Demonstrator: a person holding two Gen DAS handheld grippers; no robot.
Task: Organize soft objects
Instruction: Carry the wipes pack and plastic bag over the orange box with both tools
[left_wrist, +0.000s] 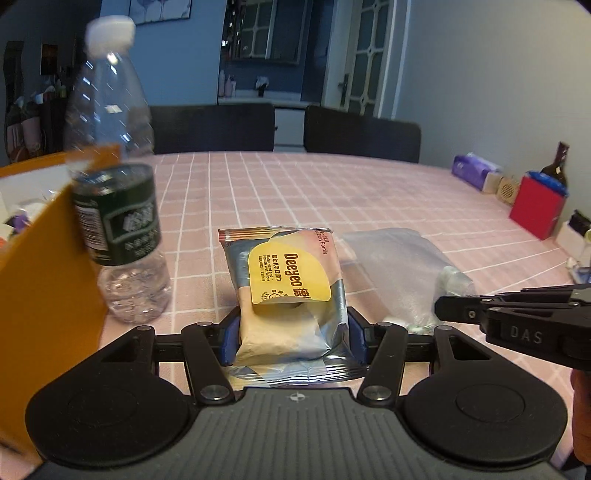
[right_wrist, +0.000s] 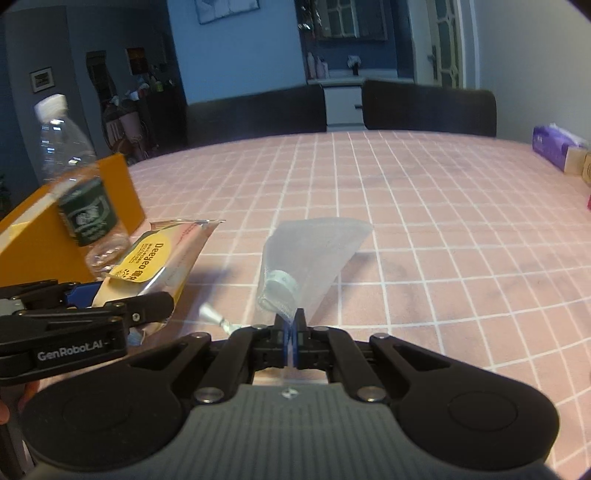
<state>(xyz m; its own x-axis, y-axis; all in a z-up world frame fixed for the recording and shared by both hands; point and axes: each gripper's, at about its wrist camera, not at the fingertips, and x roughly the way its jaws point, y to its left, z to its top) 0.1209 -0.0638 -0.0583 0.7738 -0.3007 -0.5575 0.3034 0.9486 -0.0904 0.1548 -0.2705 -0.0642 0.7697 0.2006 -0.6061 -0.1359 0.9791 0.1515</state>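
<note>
1. Wet-wipes pack (left_wrist: 291, 295), silver with a yellow "Deeyeo" flap, is clamped at its near end between the blue pads (left_wrist: 229, 338) of the left gripper (left_wrist: 293, 338); whether its far end is lifted or rests on the table cannot be told.
2. In the right wrist view the same pack (right_wrist: 155, 262) is seen tilted, its far end raised, with the left gripper (right_wrist: 122, 314) closed around its near part.
3. A clear plastic pouch (right_wrist: 310, 258) with a white cap inside it is pinched at its near edge by the right gripper (right_wrist: 291, 332), whose blue pads are pressed almost together on the film.
4. The pouch (left_wrist: 402, 273) is seen just right of the wipes pack, with the right gripper (left_wrist: 458, 308) reaching in from the right edge.
5. A small silvery item (right_wrist: 211, 314) lies between pack and pouch; what it is cannot be told.
6. A clear water bottle (left_wrist: 114, 184) with a dark green label and white cap is seen just left of the pack, blurred and leaning.
7. An orange box (left_wrist: 48, 266) stands beside and behind the bottle, at the left.
8. Everything is placed on a table with a pink checked cloth (right_wrist: 443, 229).
9. A purple tissue pack (left_wrist: 474, 170) and a red box (left_wrist: 535, 206) are set well apart at the far right edge.
10. Two dark chairs (right_wrist: 428, 109) are set behind the table.
</note>
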